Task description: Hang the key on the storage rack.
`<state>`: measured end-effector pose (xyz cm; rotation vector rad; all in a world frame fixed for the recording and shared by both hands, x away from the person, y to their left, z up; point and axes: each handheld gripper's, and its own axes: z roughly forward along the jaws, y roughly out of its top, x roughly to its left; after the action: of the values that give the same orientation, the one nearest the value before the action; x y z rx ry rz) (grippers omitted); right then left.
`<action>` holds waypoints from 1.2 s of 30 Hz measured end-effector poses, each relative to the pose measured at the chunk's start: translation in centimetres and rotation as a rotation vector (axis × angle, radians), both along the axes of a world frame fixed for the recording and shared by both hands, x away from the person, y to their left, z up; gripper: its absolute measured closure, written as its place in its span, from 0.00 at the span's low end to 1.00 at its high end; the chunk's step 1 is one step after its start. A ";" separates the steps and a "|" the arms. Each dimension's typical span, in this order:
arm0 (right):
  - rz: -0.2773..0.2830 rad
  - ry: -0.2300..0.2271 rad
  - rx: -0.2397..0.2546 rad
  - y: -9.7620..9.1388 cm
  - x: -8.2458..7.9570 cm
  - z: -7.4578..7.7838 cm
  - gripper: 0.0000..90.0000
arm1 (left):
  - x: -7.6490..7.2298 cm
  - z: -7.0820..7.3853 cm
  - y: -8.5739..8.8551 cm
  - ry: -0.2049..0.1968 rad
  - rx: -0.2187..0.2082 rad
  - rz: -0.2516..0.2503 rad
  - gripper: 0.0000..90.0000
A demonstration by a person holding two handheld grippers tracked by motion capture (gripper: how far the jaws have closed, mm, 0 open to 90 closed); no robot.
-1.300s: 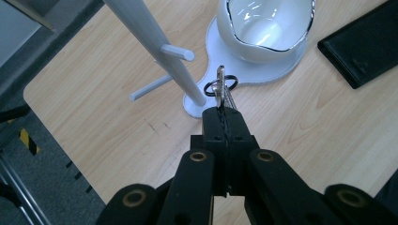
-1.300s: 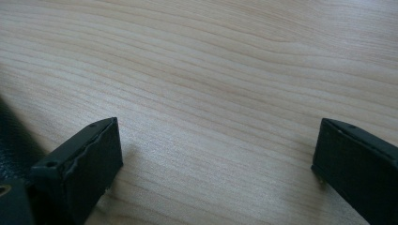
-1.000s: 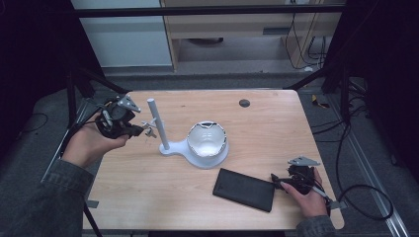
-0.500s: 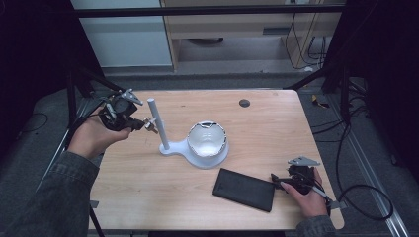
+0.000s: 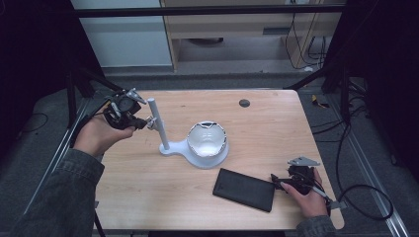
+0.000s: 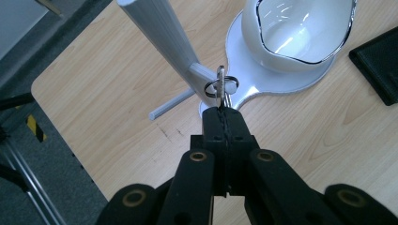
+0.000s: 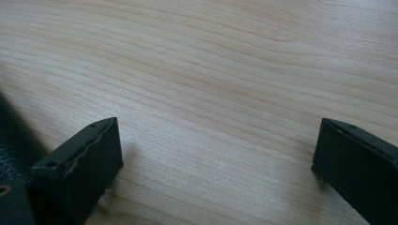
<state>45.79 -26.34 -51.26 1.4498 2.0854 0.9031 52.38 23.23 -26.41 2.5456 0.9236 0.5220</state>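
A white stand has an upright post (image 5: 159, 126) with a short side peg (image 6: 202, 75) and a white bowl (image 5: 207, 140) on its base. My left gripper (image 5: 143, 122) is at the post's left side, shut on a metal key (image 6: 220, 82). The key's ring (image 6: 226, 87) sits around the peg's tip. In the left gripper view the jaws (image 6: 224, 115) are pressed together on the key. My right gripper (image 5: 276, 183) rests near the table's front right, open (image 7: 216, 154) over bare wood, just right of a flat black case (image 5: 244, 189).
A small dark round disc (image 5: 244, 103) sits in the tabletop at the back. A thin white rod (image 6: 171, 104) sticks out low on the stand. The table's left edge (image 5: 94, 148) is close to my left hand. Cables (image 5: 356, 187) lie on the floor to the right.
My left gripper has edged right with the key, up to the post's peg. The right gripper and the black case have not moved.
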 end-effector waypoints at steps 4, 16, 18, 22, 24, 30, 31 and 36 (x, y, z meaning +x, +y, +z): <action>0.001 -0.002 -0.002 0.0 0.0 0.0 0.02 | 0.4 -0.4 0.2 0.008 -0.007 0.009 1.00; 0.003 -0.002 -0.002 0.0 0.0 0.0 0.02 | 0.5 -1.1 1.0 0.016 -0.058 0.012 1.00; 0.002 -0.002 -0.002 0.0 0.0 0.0 0.02 | 0.5 -1.2 1.1 0.015 -0.064 0.012 1.00; 0.002 -0.001 -0.002 0.0 0.0 0.0 0.02 | 0.5 -1.3 1.2 0.014 -0.070 0.013 1.00; 0.002 -0.001 -0.002 0.0 0.0 0.0 0.02 | 0.5 -1.4 1.2 0.011 -0.072 0.013 1.00; 0.002 -0.001 0.001 0.0 0.0 0.0 0.02 | -0.5 -1.4 1.9 -0.049 -0.109 0.003 0.86; 0.002 -0.001 0.001 0.0 0.0 0.0 0.02 | -0.5 -1.4 1.9 -0.049 -0.109 0.003 0.82; 0.002 -0.001 0.000 0.0 0.0 0.0 0.02 | -2.8 -1.9 3.5 -0.145 -0.151 0.004 0.71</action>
<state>45.78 -26.34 -51.26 1.4476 2.0866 0.9047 49.56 26.69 -28.27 2.3379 0.8816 0.6051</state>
